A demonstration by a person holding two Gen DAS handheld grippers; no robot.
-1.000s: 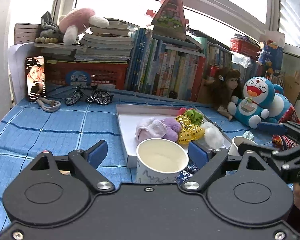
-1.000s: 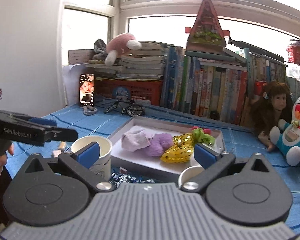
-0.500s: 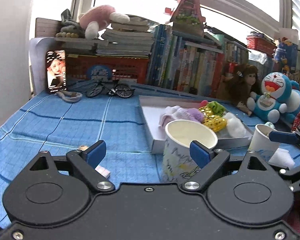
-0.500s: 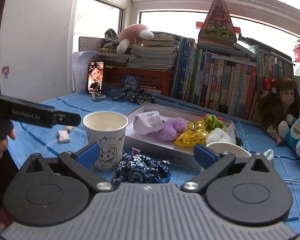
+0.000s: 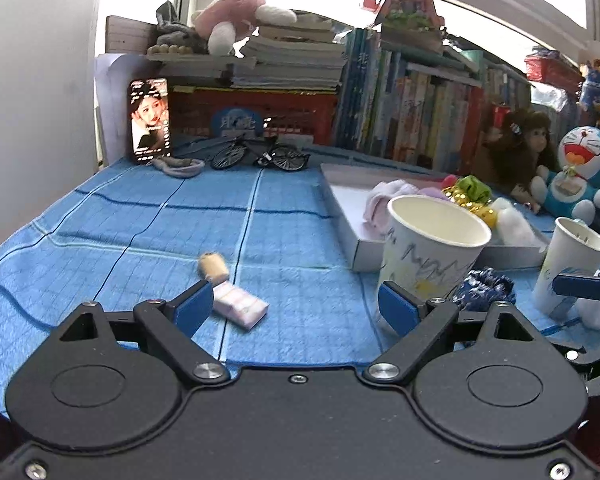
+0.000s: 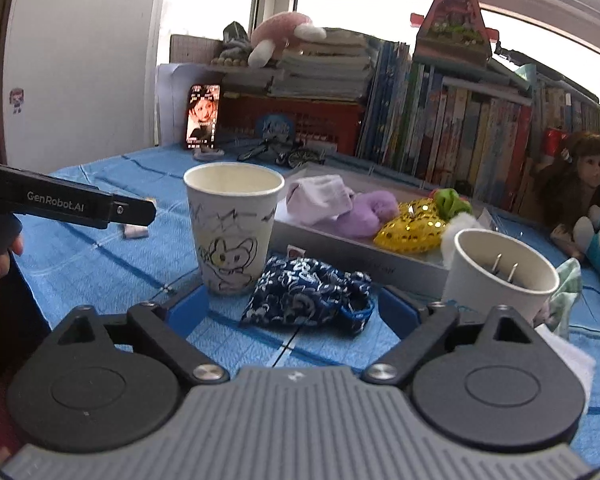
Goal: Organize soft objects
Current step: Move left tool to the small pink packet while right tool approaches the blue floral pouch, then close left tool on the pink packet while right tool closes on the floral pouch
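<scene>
As seen, blue pouch (image 6: 307, 294) between cups

Your patterned pouch (image 6: 307, 294) lies near, between two cups (image 6: 232, 227) (image 6: 499, 276); the tray (image 6: 359, 254) of soft things sits behind.

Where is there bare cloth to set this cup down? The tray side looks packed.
Free: the blue cloth left of the white tray, between the toy bicycle and the small pink packet. Crowded: around the drawn-on cup, blue pouch and second cup.
</scene>
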